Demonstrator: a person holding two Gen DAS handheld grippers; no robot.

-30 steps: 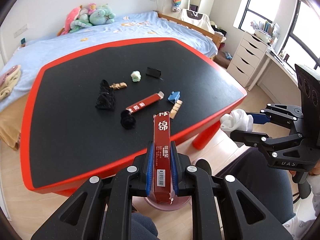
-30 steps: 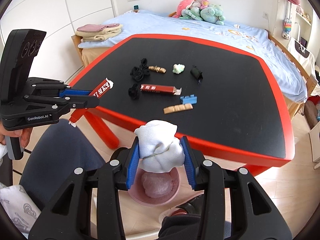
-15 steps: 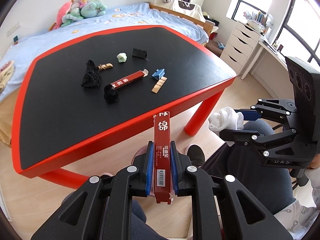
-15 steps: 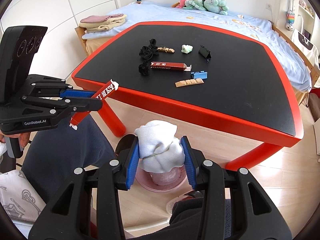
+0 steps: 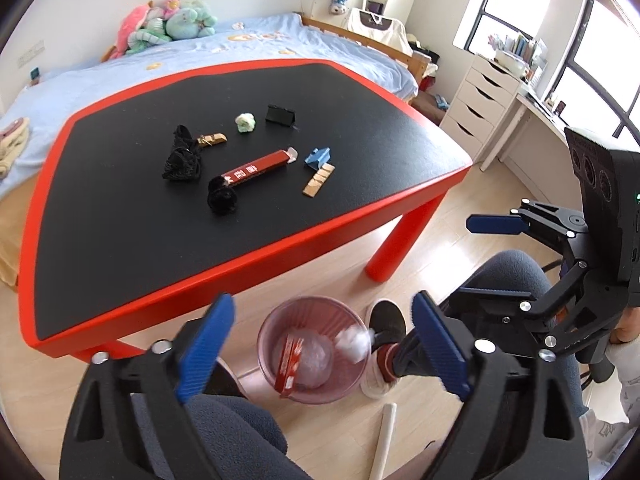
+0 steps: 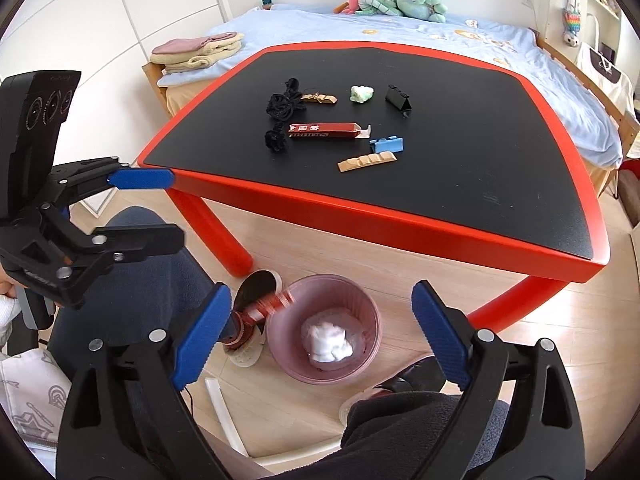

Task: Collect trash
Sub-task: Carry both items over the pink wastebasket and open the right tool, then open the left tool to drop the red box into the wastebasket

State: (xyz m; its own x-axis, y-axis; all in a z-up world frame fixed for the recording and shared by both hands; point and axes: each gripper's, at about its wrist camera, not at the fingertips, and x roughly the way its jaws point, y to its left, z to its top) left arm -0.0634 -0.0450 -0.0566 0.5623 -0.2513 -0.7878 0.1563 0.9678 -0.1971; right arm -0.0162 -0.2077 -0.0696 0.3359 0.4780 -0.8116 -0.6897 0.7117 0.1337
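My left gripper [image 5: 320, 344] is open above the pink bin [image 5: 272, 332] on the floor; a red box [image 5: 289, 364] lies inside it, and a white tissue wad [image 5: 354, 344] is blurred at its rim. My right gripper [image 6: 320, 332] is open above the same bin [image 6: 280, 340], with the tissue wad [image 6: 330, 338] inside and the red box [image 6: 270, 306] blurred at its left rim. On the black table [image 5: 120, 208] lie another red box [image 5: 256, 169], black cloth clumps [image 5: 182, 158], a green wad [image 5: 245, 122], a black clip [image 5: 280, 115], a blue clip [image 5: 318, 157] and wooden pieces [image 5: 319, 180].
The table has a red rim [image 6: 360, 216] and red legs [image 6: 216, 232]. The person's legs and a shoe [image 6: 256, 280] are beside the bin. A white stick [image 5: 384, 440] lies on the floor. A bed [image 6: 440, 36] stands behind the table, drawers [image 5: 480, 92] at the right.
Both grippers opened. The left one let go of the red box and the right one let go of the tissue wad; both dropped into the pink bin.
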